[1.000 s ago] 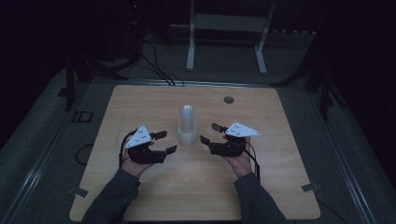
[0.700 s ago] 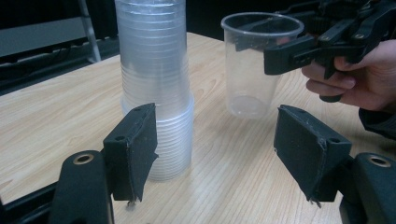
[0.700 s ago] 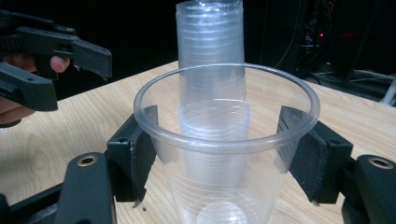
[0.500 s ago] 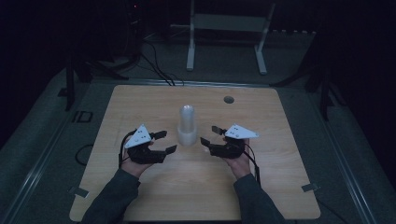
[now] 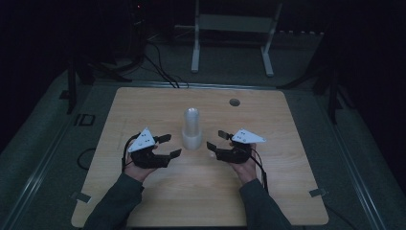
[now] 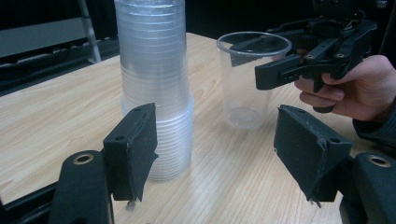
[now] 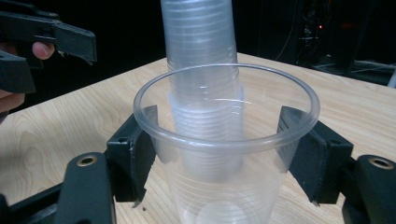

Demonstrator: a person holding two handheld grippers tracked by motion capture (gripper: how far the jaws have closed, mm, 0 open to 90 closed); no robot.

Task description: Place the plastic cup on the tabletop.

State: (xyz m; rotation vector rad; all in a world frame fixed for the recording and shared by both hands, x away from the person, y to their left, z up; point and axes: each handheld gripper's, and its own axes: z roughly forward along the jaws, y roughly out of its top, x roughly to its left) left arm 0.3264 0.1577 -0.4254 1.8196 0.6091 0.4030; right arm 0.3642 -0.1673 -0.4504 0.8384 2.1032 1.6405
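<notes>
A tall stack of clear plastic cups (image 5: 192, 129) stands upright at the middle of the wooden table (image 5: 143, 105). In the left gripper view the stack (image 6: 156, 93) rises just beyond my left gripper (image 6: 212, 135), which is open and empty; from above, that gripper (image 5: 173, 145) sits left of the stack. A single clear cup (image 6: 247, 79) stands on the table right of the stack. My right gripper (image 5: 214, 139) is shut on it below the rim. In the right gripper view the cup (image 7: 224, 154) sits between the pads (image 7: 140, 140), with the stack (image 7: 203, 46) behind it.
A round hole (image 5: 234, 102) is set in the tabletop near the far right. A white metal stand (image 5: 230, 28) and cables lie on the dark floor beyond the table. Bare wood lies in front of both hands.
</notes>
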